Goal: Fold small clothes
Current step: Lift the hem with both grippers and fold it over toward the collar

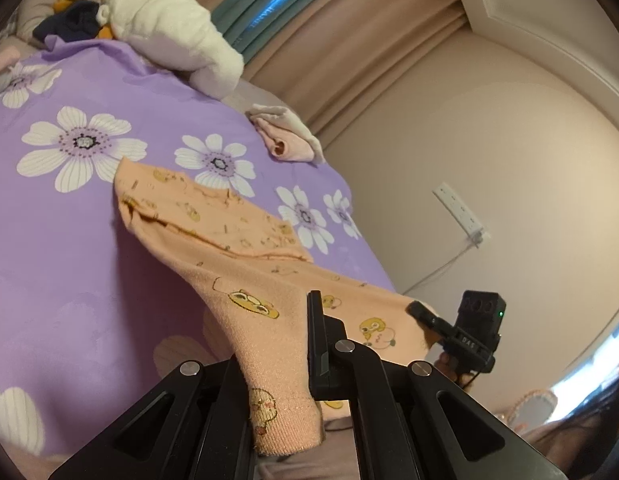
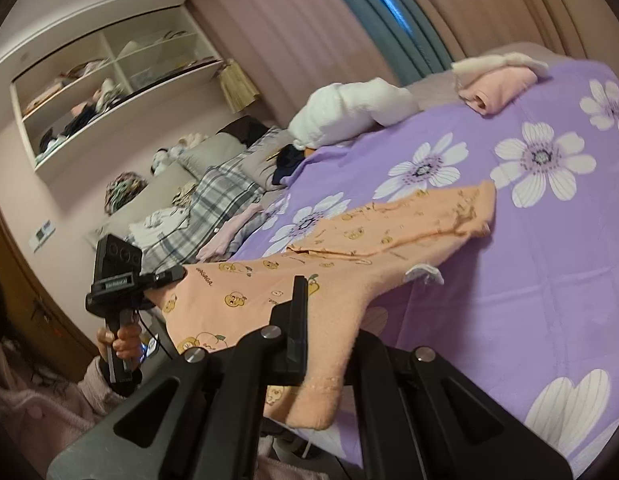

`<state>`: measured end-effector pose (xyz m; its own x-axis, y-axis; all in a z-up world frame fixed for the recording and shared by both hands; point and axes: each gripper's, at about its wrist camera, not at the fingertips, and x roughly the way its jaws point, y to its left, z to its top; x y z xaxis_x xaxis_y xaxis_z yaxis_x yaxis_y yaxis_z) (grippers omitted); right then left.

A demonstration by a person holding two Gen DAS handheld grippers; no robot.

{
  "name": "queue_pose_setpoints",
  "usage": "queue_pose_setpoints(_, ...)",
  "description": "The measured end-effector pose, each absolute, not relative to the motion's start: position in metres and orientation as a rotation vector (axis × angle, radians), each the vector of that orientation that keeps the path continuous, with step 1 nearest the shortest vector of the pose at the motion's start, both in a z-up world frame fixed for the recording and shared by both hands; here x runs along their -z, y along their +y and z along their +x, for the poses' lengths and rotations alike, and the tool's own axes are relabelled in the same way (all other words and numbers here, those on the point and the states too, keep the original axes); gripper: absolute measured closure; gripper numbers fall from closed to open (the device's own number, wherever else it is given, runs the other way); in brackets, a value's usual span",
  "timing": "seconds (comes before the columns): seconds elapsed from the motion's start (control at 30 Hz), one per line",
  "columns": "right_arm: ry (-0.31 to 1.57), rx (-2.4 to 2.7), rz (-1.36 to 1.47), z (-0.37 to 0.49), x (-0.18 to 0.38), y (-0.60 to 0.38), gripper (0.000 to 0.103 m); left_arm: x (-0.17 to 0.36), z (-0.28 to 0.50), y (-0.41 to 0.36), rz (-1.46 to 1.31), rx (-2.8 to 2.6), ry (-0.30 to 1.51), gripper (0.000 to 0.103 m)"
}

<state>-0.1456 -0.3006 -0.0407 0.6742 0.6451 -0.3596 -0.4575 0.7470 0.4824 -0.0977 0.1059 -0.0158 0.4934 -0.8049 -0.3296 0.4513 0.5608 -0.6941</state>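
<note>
Flanking orange garment [image 1: 245,264]: folded pink clothes [image 1: 287,138]

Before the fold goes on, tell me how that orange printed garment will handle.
Probably floppy: the orange garment sags between the left claw and right claw. Likely light, since its far end trails over the purple bedsheet. Knit fabric should not slip easily.
</note>
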Motion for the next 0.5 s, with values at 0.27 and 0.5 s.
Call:
queue_pose_setpoints(0.27,0.522,-0.631,0.413,-0.146,0.033,-0.312,0.100,0.008,-0.091,0.109,-0.608,0.809,0.686,0.103)
queue_pose_setpoints(0.5,0.609,-0.548,0.498,-0.089,0.043,-0.319,0.100,0.023,-0.036,0.104,-0.627,0.726,0.750,0.103)
